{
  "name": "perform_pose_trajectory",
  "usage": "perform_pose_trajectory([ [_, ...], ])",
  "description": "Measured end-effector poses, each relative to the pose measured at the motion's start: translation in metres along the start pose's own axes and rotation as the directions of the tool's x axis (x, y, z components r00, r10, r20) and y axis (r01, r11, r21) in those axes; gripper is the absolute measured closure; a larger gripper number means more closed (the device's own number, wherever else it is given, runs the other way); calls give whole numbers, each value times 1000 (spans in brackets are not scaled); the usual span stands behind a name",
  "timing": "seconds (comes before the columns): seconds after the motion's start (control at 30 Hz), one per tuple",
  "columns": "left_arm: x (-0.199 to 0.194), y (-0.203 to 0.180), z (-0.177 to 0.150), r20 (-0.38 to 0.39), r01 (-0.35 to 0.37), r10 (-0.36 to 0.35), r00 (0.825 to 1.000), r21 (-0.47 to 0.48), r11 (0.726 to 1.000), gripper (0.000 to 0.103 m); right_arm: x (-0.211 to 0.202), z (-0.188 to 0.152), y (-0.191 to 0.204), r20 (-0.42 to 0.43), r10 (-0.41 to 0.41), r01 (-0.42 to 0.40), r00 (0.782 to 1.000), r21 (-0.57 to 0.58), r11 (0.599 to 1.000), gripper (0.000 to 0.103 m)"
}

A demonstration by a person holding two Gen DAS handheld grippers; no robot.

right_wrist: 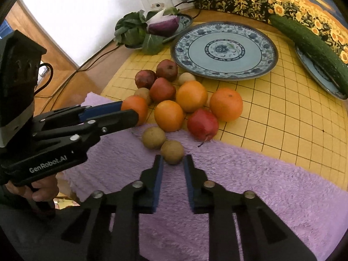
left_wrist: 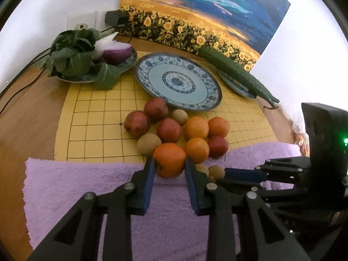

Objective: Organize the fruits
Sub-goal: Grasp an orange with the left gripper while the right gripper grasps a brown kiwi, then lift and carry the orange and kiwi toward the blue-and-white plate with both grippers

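A pile of oranges, red apples and brown kiwis lies on the yellow grid mat in front of an empty blue-patterned plate (left_wrist: 178, 80) (right_wrist: 224, 50). My left gripper (left_wrist: 169, 163) has its blue pads on both sides of the nearest orange (left_wrist: 169, 158), which also shows in the right wrist view (right_wrist: 136, 108); the pads touch it. My right gripper (right_wrist: 173, 158) is open, with its fingertips either side of a brown kiwi (right_wrist: 172, 151) on the purple towel (right_wrist: 261, 184). A second kiwi (right_wrist: 153, 137) lies just beside it.
A plate at the back left holds bok choy (left_wrist: 74, 54) and half a red onion (left_wrist: 115, 52). A cucumber (left_wrist: 237, 74) lies on a plate at the right. A sunflower painting (left_wrist: 195, 17) leans on the wall. Cables run along the left table edge.
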State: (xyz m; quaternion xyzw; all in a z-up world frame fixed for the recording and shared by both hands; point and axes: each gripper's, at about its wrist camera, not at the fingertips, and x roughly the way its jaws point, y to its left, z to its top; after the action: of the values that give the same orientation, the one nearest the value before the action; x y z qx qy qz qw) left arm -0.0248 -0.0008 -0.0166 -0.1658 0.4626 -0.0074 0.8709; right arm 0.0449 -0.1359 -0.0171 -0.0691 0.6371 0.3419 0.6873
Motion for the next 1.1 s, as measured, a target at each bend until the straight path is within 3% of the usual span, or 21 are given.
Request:
perform_pose_trajectory([
  [0.2, -3, 1, 2, 6, -1, 1, 1000, 5, 1000, 74, -10, -2, -3, 32, -4, 3, 999, 32, 999, 85],
  [0.23, -4, 0, 2, 7, 2, -2, 1000, 9, 1000, 74, -11, -2, -4, 37, -6, 5, 999, 34, 999, 89],
  [0.27, -4, -1, 2, 8, 5, -5, 1000, 14, 1000, 74, -13, -2, -4, 44, -9, 8, 999, 38, 999, 101],
  [0.5, -1, -5, 2, 8, 7, -8, 1000, 28, 1000, 74, -12, -4, -8, 27, -31, 30, 999, 46, 998, 101],
  [0.53, -1, -6, 3, 7, 8, -8, 1000, 25, 1000, 74, -13, -3, -6, 35, -33, 32, 999, 36, 999, 100],
  [0.6, -1, -6, 3, 7, 6, -6, 1000, 24, 1000, 74, -13, -1, -1, 44, -35, 34, 998, 11, 999, 87],
  [0.63, 0, -5, 3, 7, 5, -6, 1000, 20, 1000, 74, -12, 0, 3, 44, -45, 46, 998, -5, 999, 71],
  [0.67, 1, -5, 4, 6, 4, -4, 1000, 17, 1000, 74, -10, 0, 4, 42, -47, 48, 998, -11, 999, 64],
  [0.83, 1, -3, 3, 4, 6, -7, 1000, 22, 1000, 74, 2, 5, 0, 32, -63, 64, 997, -2, 998, 65],
  [0.9, 1, -4, 2, 0, 8, -8, 1000, 30, 1000, 74, 4, 7, -4, 28, -47, 46, 998, 17, 999, 78],
  [1.1, 3, -10, 1, -1, -7, 7, 1000, 44, 999, 74, -3, 9, -1, 43, -32, 32, 999, -4, 999, 78],
])
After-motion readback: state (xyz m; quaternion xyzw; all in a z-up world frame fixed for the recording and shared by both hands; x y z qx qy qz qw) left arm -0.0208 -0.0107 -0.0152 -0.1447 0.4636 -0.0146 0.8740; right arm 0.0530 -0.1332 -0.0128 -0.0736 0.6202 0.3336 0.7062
